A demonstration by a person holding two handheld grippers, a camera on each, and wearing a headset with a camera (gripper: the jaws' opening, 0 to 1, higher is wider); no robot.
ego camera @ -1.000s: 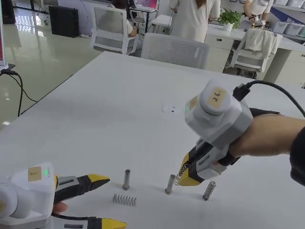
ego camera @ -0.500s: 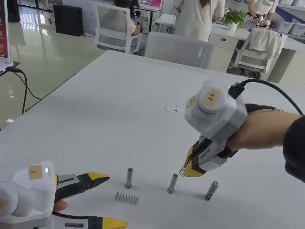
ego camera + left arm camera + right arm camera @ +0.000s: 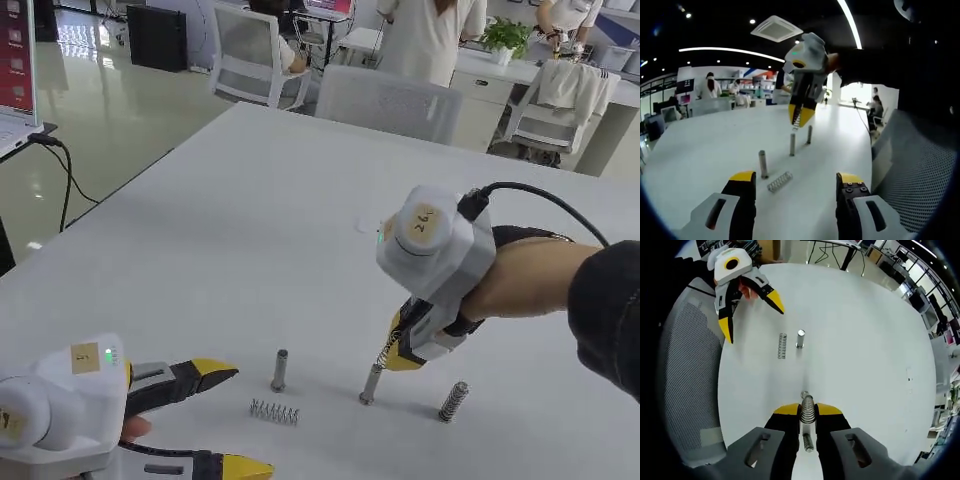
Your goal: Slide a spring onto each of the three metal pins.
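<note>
**A:** Three short steel pins stand upright on the white bench (image 3: 220, 230): a left pin (image 3: 279, 370), a middle pin (image 3: 371, 385), and a right one already wearing a coiled wire spring (image 3: 453, 401).

**B:** Three springs too! A loose spring (image 3: 274, 411) lies flat in front of the left pin, long axis running sideways.

**A:** And the right gripper (image 3: 398, 352) is clamped on the third spring (image 3: 807, 410), steeply tilted, its lower end pointing down right at the middle pin's top.

**B:** Left gripper (image 3: 250, 420), jaws spread wide, holding nothing, near the loose spring.
</note>
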